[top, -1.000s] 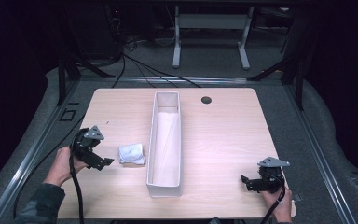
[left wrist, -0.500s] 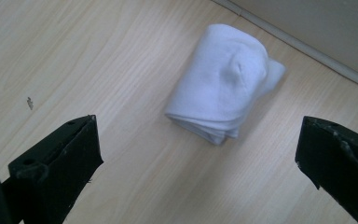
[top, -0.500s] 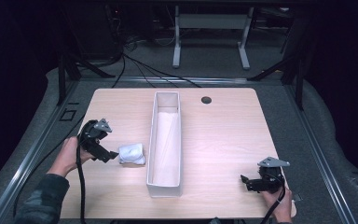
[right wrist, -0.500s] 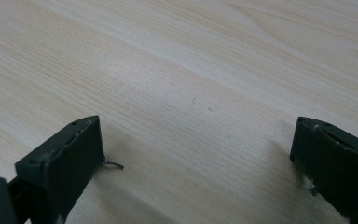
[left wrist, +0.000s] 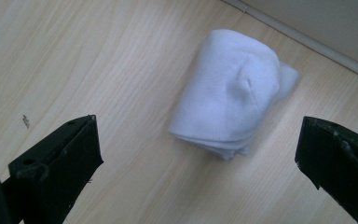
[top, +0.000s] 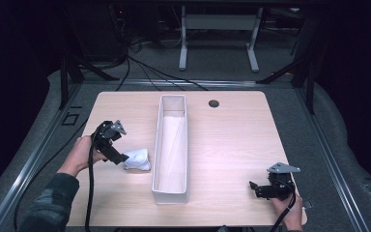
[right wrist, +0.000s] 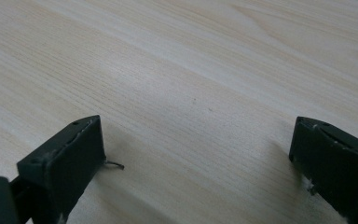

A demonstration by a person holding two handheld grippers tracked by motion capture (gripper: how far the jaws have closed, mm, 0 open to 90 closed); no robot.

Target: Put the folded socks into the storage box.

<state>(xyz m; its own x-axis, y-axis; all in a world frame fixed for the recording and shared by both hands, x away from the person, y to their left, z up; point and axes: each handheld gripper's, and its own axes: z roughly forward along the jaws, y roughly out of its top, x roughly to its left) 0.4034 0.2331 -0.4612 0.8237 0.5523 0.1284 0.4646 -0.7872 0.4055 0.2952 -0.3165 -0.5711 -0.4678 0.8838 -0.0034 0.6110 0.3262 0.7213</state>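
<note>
- The white rolled cloth (top: 136, 159) lies on the desk (top: 232, 140), just beside the long white bin (top: 171, 145), on the bin's left long wall and about level with its middle.
- In the left gripper view the cloth (left wrist: 233, 93) sits flat on the wood between the two black jaws and a little beyond them, touched by neither; the foot of the bin's wall (left wrist: 307, 32) runs right behind it.
- The left gripper (top: 118, 157) hangs over the desk on the far side of the cloth from the bin, its jaws spread wide and holding nothing; nothing lies between them and the cloth.
- The bin's wall stands close behind the cloth, so there is little room on that side.
- The right gripper (top: 256, 188) rests low near the desk's front edge, to the right of the bin's near end and well apart from it.
- Its jaws are spread wide too, with bare wood between them.
- A small dark round hole (top: 214, 103) sits in the desk just right of the bin's far end.
</note>
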